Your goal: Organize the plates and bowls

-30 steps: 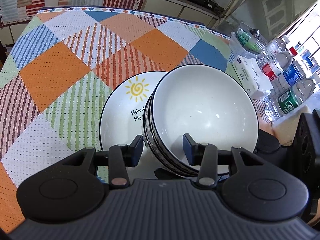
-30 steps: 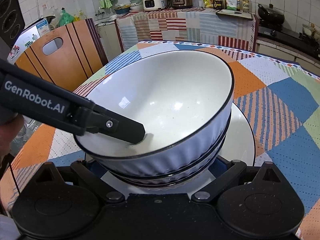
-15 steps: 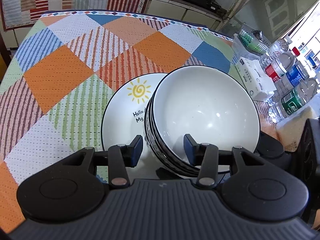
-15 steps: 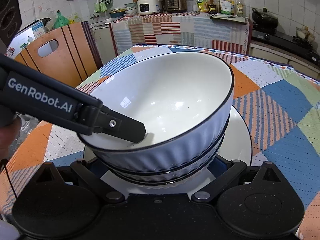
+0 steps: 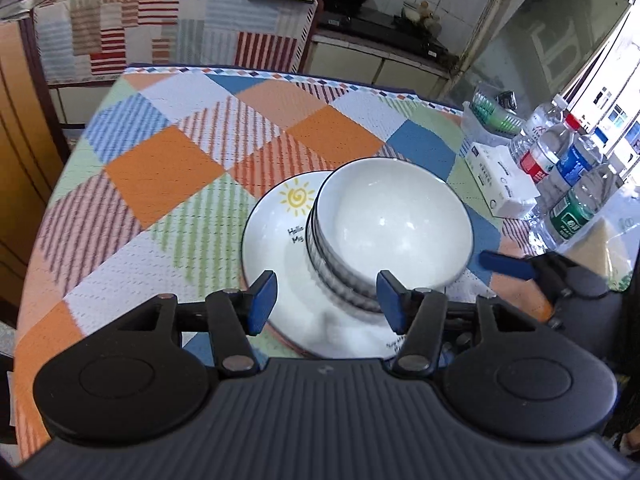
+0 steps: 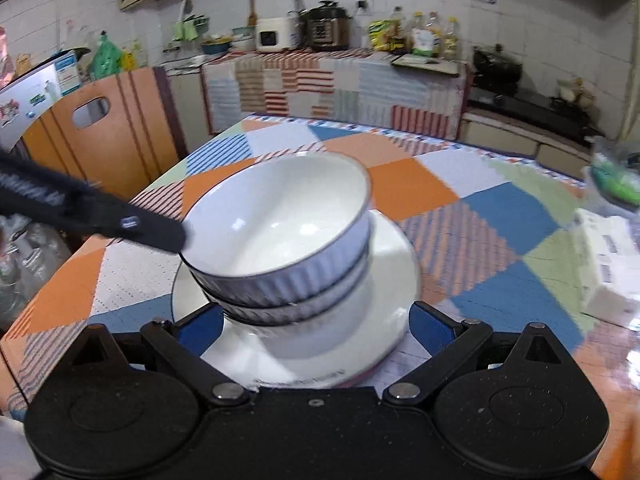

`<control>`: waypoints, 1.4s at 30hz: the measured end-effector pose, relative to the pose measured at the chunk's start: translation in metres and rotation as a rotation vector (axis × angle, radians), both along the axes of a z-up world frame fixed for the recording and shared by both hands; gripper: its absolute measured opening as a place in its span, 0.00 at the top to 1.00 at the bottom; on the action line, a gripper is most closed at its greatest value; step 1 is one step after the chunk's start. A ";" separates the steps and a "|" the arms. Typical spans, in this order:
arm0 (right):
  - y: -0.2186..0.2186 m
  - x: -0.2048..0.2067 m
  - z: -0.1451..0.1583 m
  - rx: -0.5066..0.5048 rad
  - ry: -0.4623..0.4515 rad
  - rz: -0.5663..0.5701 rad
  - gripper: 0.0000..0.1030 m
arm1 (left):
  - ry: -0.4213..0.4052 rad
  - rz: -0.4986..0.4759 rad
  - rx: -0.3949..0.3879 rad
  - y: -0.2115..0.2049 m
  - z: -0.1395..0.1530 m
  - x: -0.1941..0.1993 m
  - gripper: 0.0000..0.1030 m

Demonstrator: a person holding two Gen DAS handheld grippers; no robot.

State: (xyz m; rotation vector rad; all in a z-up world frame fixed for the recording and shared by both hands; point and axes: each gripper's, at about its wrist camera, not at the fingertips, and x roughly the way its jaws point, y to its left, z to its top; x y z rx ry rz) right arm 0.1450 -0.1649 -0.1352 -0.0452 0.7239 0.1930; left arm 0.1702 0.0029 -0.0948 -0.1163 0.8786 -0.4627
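Observation:
Two white ribbed bowls with black rims are nested (image 5: 394, 232) (image 6: 280, 236) and stand on a white plate (image 5: 276, 232) (image 6: 392, 256) with a yellow sun drawing. The plate rests on the patchwork tablecloth. My left gripper (image 5: 326, 300) is open, its blue pads just short of the stack and clear of the bowls. It shows as a dark blurred finger (image 6: 152, 232) by the top bowl's rim in the right wrist view. My right gripper (image 6: 316, 330) is open and empty, its pads either side of the plate's near edge.
Several water bottles (image 5: 560, 184), a white tissue box (image 5: 500, 184) (image 6: 608, 264) and a clear container with green items (image 5: 492, 112) stand at the table's right side. A wooden chair back (image 6: 100, 136) is beyond the left edge. A kitchen counter lies behind.
Both grippers have pulled back and up from the bowl stack. My left finger, which was inside the top bowl, is now outside its rim. The stack stays on the plate.

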 end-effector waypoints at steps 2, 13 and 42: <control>-0.004 -0.011 0.009 0.002 -0.019 -0.029 0.02 | -0.023 0.012 -0.003 0.005 0.009 -0.011 0.45; -0.008 -0.055 0.065 0.043 -0.001 -0.156 0.01 | -0.087 0.012 0.042 0.017 0.059 -0.065 0.33; -0.013 -0.128 0.106 0.017 -0.023 -0.262 0.03 | -0.161 0.071 0.091 0.014 0.065 -0.118 0.00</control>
